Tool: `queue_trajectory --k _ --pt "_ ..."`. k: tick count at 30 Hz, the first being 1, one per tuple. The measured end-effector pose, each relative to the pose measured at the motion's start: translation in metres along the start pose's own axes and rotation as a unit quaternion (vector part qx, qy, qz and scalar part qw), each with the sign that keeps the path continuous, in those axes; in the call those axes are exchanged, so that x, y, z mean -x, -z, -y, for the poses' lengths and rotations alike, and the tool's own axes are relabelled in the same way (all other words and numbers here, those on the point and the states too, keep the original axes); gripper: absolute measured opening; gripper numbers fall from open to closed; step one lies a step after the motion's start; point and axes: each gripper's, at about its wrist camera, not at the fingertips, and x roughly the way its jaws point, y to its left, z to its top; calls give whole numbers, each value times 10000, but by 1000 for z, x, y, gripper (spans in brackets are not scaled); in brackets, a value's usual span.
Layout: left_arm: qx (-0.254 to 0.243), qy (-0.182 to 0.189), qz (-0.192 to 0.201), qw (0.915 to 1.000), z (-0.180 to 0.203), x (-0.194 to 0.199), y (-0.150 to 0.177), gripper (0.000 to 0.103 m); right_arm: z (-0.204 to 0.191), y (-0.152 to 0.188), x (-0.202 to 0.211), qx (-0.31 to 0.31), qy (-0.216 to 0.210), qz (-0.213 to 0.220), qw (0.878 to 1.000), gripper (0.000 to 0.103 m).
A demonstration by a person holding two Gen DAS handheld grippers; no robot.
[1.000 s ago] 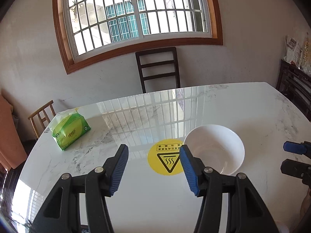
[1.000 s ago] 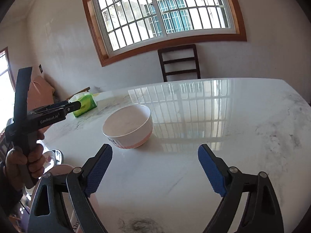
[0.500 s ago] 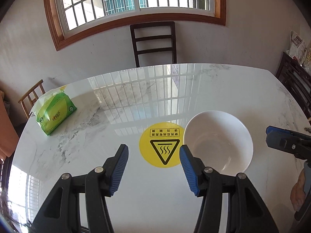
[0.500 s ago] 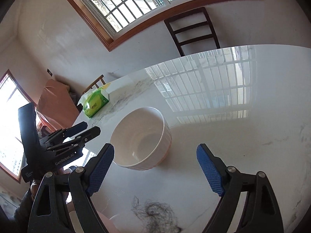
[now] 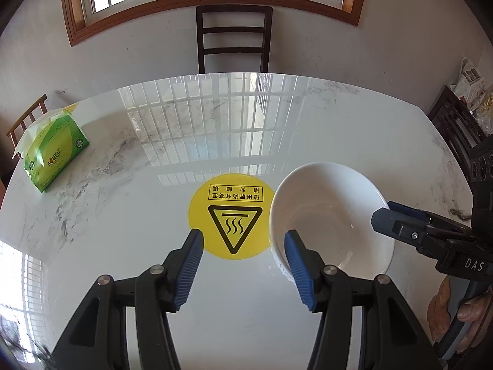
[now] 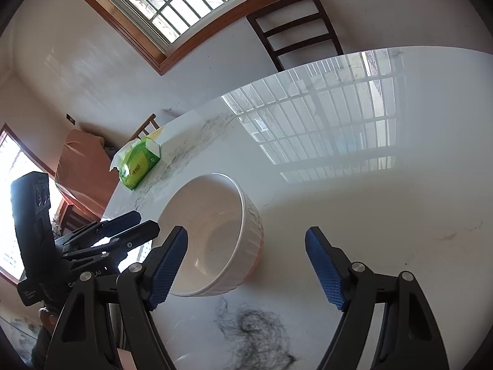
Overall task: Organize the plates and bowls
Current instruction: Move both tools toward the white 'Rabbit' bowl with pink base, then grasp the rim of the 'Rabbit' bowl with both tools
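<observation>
A white bowl (image 5: 332, 215) with a ribbed outer wall stands upright on the marble table (image 5: 123, 215). My left gripper (image 5: 243, 265) hovers low, just left of the bowl. It is open, with only the table between its fingers, and its right finger crosses the bowl's near-left rim. In the right wrist view the bowl (image 6: 215, 225) lies partly between the fingers of my right gripper (image 6: 246, 268). Those jaws are closing, and the pads stand apart from the bowl. The left gripper (image 6: 123, 228) shows at the bowl's far side there. The right gripper (image 5: 400, 222) reaches the bowl's right rim.
A round yellow hot-surface sticker (image 5: 231, 215) lies on the table left of the bowl. A green tissue pack (image 5: 52, 154) sits at the far left edge. A dark chair (image 5: 234, 40) stands behind the table. A clump of dark hair (image 6: 252, 330) lies near my right gripper.
Both grippers have tilted down and come closer to the bowl from either side. The right jaws have narrowed. The left jaws have kept their width. The bowl has not moved.
</observation>
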Motion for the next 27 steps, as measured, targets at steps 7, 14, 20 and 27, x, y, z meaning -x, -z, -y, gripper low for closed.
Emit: queue_trajectory --k 7,14,20,27 --pt "-28 -26 -199 9998 -1 -13 -4 56 6 5 -14 -63 54 -206 9998 59" --pt "68 106 -360 9993 -2 -25 -6 57 9 5 -24 -89 59 -370 9993 53" --pt "-24 -8 -428 9991 3 -33 -8 57 8 4 -29 -69 113 -457 9989 48" --pt "183 365 -952 9946 12 -47 -13 10 -7 1 -34 212 217 -710 9970 25"
